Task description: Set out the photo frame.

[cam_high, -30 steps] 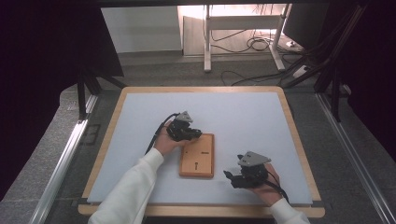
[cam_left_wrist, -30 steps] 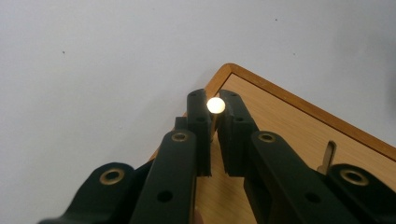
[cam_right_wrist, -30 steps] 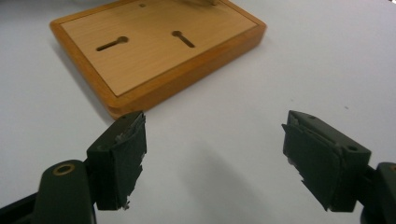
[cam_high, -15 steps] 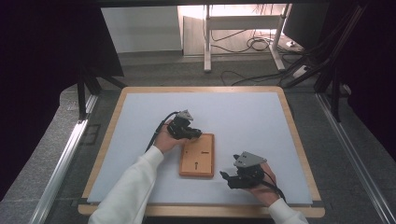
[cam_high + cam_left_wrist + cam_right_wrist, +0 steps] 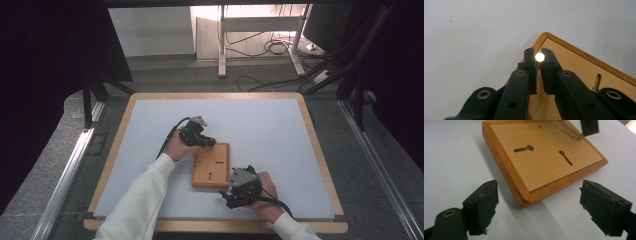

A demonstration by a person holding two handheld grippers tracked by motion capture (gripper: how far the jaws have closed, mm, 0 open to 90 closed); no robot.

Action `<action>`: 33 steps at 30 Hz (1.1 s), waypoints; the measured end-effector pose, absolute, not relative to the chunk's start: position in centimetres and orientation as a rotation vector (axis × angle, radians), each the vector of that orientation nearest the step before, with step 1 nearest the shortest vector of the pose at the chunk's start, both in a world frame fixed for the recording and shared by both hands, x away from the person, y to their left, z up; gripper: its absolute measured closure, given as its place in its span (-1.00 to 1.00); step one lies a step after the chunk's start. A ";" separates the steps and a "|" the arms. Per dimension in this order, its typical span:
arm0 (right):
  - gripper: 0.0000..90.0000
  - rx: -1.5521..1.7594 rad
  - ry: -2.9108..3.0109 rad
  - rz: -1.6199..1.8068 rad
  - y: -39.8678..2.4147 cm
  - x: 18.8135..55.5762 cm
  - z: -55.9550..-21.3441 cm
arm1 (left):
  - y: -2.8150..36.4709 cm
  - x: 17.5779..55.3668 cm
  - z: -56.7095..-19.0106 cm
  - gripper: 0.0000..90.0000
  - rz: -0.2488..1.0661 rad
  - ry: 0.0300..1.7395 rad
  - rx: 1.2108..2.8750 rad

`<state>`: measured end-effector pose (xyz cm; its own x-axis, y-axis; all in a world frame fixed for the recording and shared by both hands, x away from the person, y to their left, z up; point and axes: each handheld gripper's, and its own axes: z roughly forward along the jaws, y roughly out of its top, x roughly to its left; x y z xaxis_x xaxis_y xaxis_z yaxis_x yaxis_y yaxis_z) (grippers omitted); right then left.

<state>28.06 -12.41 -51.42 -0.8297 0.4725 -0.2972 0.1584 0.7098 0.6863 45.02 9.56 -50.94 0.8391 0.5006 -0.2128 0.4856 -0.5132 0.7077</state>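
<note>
A flat wooden board with two keyhole slots lies on the white table top. My left gripper is at the board's far left corner. In the left gripper view its jaws stand nearly together, pinching the board's rim, with a small bright spot between the tips. My right gripper is at the near right corner. Its jaws have just been opening further and stand wide apart on either side of that corner, clear of the wood. The left gripper's jaw shows at the far corner.
The table has a raised wooden border. Metal rails run along the floor to the left and the right. Behind the table stand desk legs and loose cables.
My right hand has moved left across the table to the board's near right corner. The left hand and the board have stayed where they were.
</note>
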 end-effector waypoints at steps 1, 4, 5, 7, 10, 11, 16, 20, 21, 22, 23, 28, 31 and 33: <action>-0.68 0.467 2.454 0.896 -11.7 28.1 -51.7 | 9.6 45.1 -50.9 0.86 0.014 0.719 2.198; -0.68 0.440 2.452 0.862 -10.9 28.2 -52.1 | 9.6 45.2 -50.9 0.86 0.009 0.719 2.198; -0.68 0.440 2.452 0.862 -10.9 28.2 -52.1 | 9.6 45.2 -50.9 0.86 0.006 0.720 2.198; -0.68 0.423 2.443 0.836 -10.3 28.2 -52.3 | 9.6 45.3 -50.9 0.86 0.000 0.722 2.195; -0.67 0.407 2.425 0.810 -9.8 28.5 -52.4 | 9.7 45.3 -50.9 0.86 -0.009 0.726 2.191; -0.67 0.407 2.425 0.810 -9.8 28.5 -52.4 | 9.7 45.4 -50.9 0.86 -0.012 0.728 2.190; -0.66 0.384 2.402 0.778 -9.3 28.5 -52.6 | 9.6 45.4 -50.9 0.86 -0.016 0.727 2.199; -0.65 0.363 2.374 0.762 -9.0 28.5 -52.7 | 9.6 45.5 -50.9 0.86 -0.022 0.731 2.198; -0.65 0.363 2.374 0.762 -9.0 28.5 -52.7 | 9.6 45.5 -50.9 0.86 -0.022 0.731 2.198; -0.65 0.358 2.368 0.757 -9.0 28.4 -52.7 | 9.6 45.5 -50.8 0.86 -0.021 0.732 2.198; -0.64 0.339 2.350 0.745 -8.9 28.3 -52.7 | 9.6 45.5 -50.8 0.87 -0.019 0.734 2.198; -0.57 0.292 2.310 0.719 -8.7 27.8 -52.7 | 9.6 45.5 -50.8 0.86 -0.014 0.738 2.197; -0.51 0.264 2.297 0.714 -8.6 27.6 -52.7 | 9.6 45.4 -50.8 0.87 -0.007 0.739 2.198; -0.46 0.251 2.278 0.704 -8.6 27.4 -52.6 | 9.6 45.4 -50.8 0.86 -0.004 0.740 2.198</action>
